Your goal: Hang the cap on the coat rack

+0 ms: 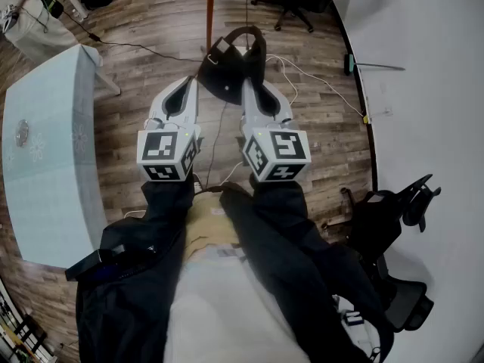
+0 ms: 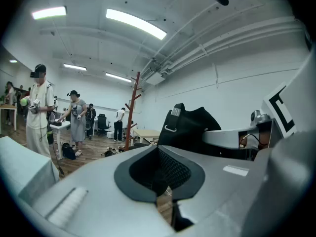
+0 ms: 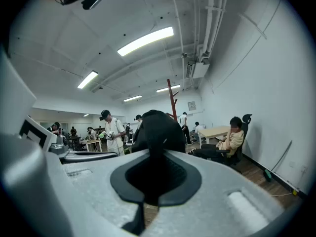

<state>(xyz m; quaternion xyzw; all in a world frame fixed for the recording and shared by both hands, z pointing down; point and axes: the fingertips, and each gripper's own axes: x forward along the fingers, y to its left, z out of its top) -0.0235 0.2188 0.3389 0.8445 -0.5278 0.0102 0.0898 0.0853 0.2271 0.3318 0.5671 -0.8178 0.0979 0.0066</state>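
Note:
The black cap [image 1: 229,72] hangs in the air ahead of me, and my right gripper [image 1: 250,86] is shut on its near edge. In the right gripper view the cap [image 3: 157,130] rises straight out of the closed jaws and hides what lies behind it. My left gripper [image 1: 188,88] is shut with nothing in it, its tip just left of the cap. From the left gripper view the cap [image 2: 191,125] shows to the right, with its back strap and buckle facing me. The reddish wooden coat rack [image 1: 209,10] stands beyond the cap, its pegs visible in the left gripper view [image 2: 133,107].
A pale glass-topped table [image 1: 45,150] stands at my left. A white wall [image 1: 431,89] runs along the right, with a black chair [image 1: 397,210] against it. Cables [image 1: 302,78] trail over the wooden floor. Several people stand by desks [image 2: 39,110], and one sits [image 3: 229,142].

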